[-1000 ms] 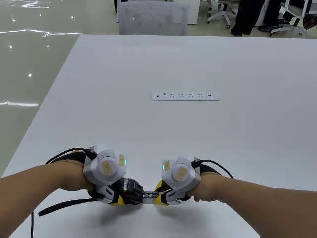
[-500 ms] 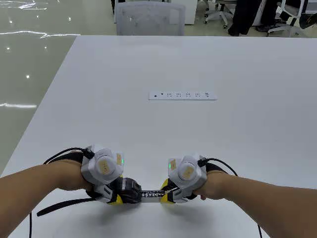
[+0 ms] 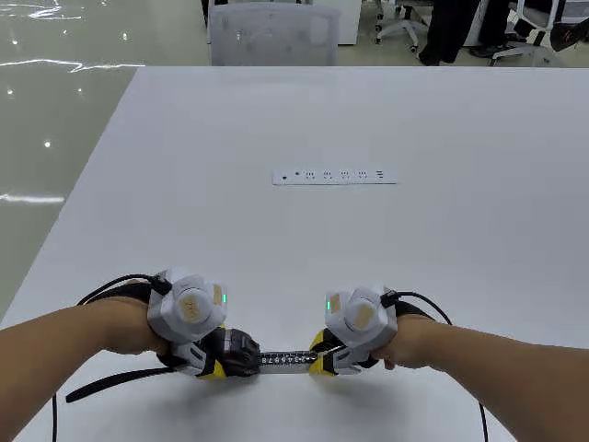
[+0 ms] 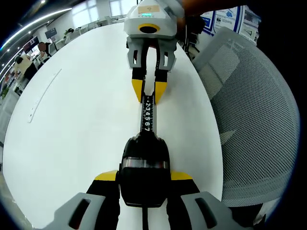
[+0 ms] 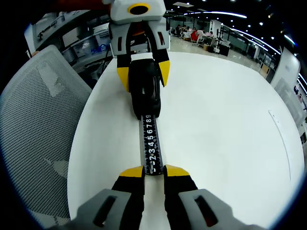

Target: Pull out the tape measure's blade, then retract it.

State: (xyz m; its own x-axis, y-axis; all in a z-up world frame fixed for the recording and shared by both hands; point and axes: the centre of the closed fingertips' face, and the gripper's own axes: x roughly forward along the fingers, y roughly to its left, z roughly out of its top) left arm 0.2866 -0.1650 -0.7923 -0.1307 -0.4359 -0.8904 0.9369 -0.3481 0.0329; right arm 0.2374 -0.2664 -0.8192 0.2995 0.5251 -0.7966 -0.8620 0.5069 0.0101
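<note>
Tape measure (image 3: 239, 353) — blade (image 3: 287, 357) runs sideways from left gripper (image 3: 219, 362) to right gripper (image 3: 322, 360).

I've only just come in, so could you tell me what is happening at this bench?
A person works a hand-held gripper in each hand over a white table. The left hand-held gripper is clamped on the black tape measure, and the right hand-held gripper pinches the tip of the blade. A short stretch of it is out between them.
</note>
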